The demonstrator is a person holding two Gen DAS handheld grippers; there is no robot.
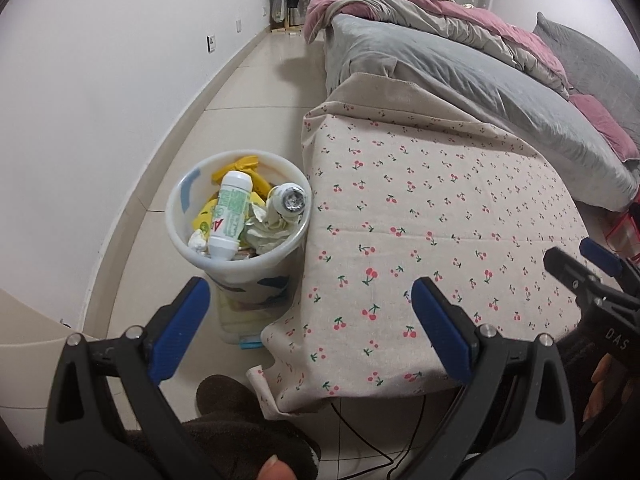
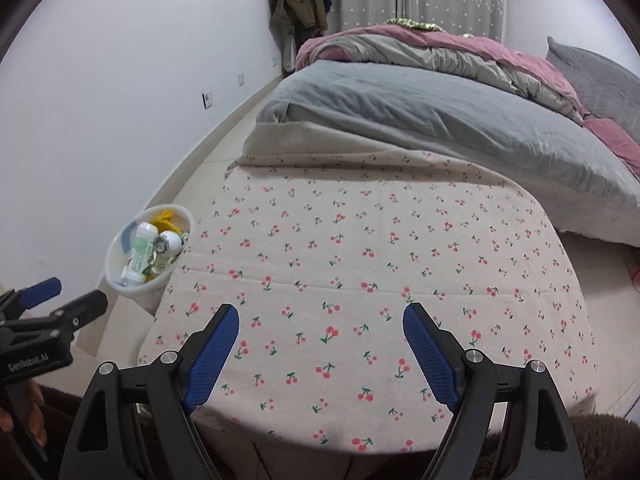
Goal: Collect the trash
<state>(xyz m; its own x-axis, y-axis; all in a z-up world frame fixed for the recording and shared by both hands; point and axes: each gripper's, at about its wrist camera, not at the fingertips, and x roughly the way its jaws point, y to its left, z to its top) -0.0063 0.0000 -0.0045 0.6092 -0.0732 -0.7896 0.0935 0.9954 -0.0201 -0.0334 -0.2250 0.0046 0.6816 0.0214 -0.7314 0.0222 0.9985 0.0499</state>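
Observation:
A white trash bin (image 1: pixel 188 236) stands on the floor against the left edge of a table covered with a cherry-print cloth (image 1: pixel 432 232). It holds a white and green bottle (image 1: pixel 230 212), a second white bottle (image 1: pixel 289 200), yellow wrappers (image 1: pixel 244 162) and crumpled paper (image 1: pixel 266 234). The bin also shows in the right wrist view (image 2: pixel 120 256). My left gripper (image 1: pixel 310 292) is open and empty, above the table's left front corner. My right gripper (image 2: pixel 320 318) is open and empty, above the front of the cloth (image 2: pixel 360 264).
A bed with grey and pink bedding (image 2: pixel 440 112) runs behind the table. A white wall (image 1: pixel 100 100) is at the left, with tiled floor (image 1: pixel 256 92) between wall and bed. A black cable (image 1: pixel 368 440) hangs under the table's front edge. Coats (image 2: pixel 304 4) hang in the far corner.

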